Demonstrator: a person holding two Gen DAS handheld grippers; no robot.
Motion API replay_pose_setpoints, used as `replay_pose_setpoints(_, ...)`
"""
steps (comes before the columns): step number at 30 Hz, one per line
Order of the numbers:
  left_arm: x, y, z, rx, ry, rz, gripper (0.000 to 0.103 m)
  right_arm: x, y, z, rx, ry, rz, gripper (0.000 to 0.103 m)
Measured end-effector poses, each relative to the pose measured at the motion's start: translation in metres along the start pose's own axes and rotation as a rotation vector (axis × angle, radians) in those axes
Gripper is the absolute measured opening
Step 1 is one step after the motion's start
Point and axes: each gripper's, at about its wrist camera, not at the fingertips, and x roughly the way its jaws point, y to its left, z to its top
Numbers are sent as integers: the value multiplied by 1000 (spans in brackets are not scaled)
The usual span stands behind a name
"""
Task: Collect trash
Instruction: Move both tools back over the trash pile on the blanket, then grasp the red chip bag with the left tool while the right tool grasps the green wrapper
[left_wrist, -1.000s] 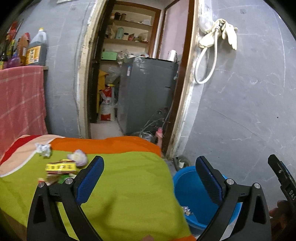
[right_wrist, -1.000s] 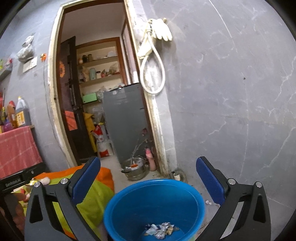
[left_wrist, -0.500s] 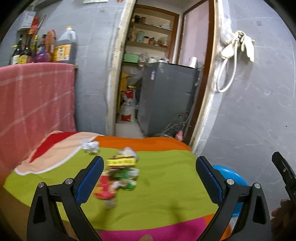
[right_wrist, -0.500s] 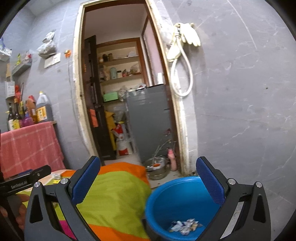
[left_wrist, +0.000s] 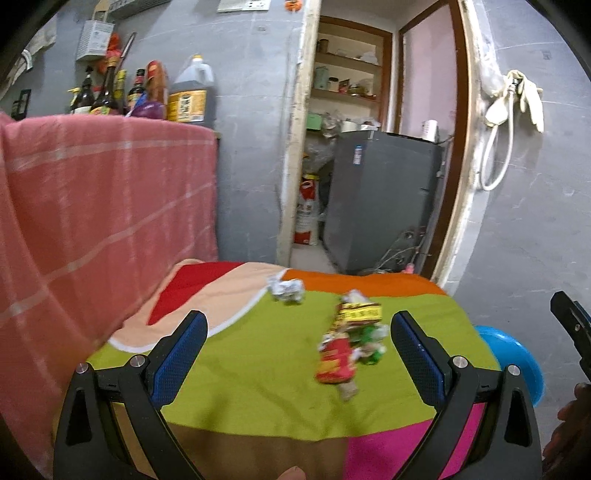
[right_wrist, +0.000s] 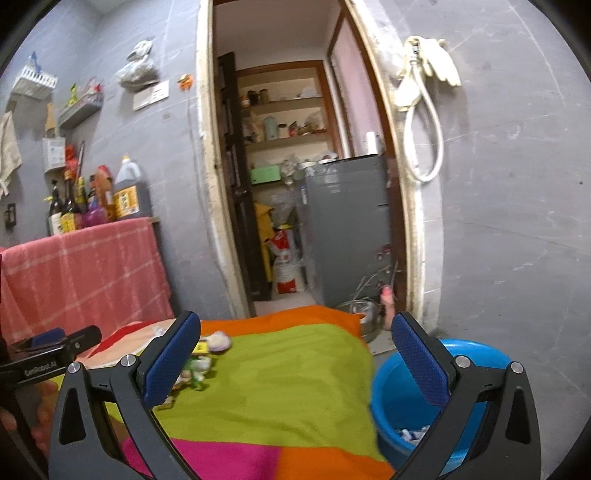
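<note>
Closest to me, my left gripper (left_wrist: 295, 354) has its jaws spread wide with nothing between them, and my right gripper (right_wrist: 295, 354) is the same, wide apart and empty. I read this as the reach for the next piece of trash, with no grasp begun. Under both grippers lies the surface under a bright patchwork cloth (left_wrist: 258, 387) in green, pink and orange. On its green panel, just ahead of the left gripper and nearer its right-hand finger, sits a small heap of wrappers (left_wrist: 351, 343): a red packet nearest me, green scraps beside it, a yellow-labelled one behind. A little farther on, apart from the heap, a crumpled silver ball (left_wrist: 288, 290) rests at the edge of the peach patch. Off the surface's right side stands the blue bucket (right_wrist: 461, 354), with some scraps already at its bottom. My judgement is that the left gripper should drop onto the red packet, close on that piece alone, then carry it over the bucket's rim. The wrappers look light and crinkly, so a shallow pinch may slip. Beyond everything, the doorway opens on a grey cabinet (left_wrist: 380, 199).
</note>
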Motion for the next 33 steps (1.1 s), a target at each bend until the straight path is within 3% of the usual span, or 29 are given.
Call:
replay_pose_setpoints(14,9,49,-17,-36,61,69,97,33,49,-23,-104,138,102,103)
replay_pose_setpoints(26,39,52,-28,-38,221,-11,97,70,64,-44,-221,300,165,103)
replay_pose_setpoints(31,47,46,-27,-40,257,-61,96,87,59,-43,-194,366,206,80)
replay_pose_setpoints(33,51,40,-26,-33,269,-91,89,94,57,-43,-187,393,220,73)
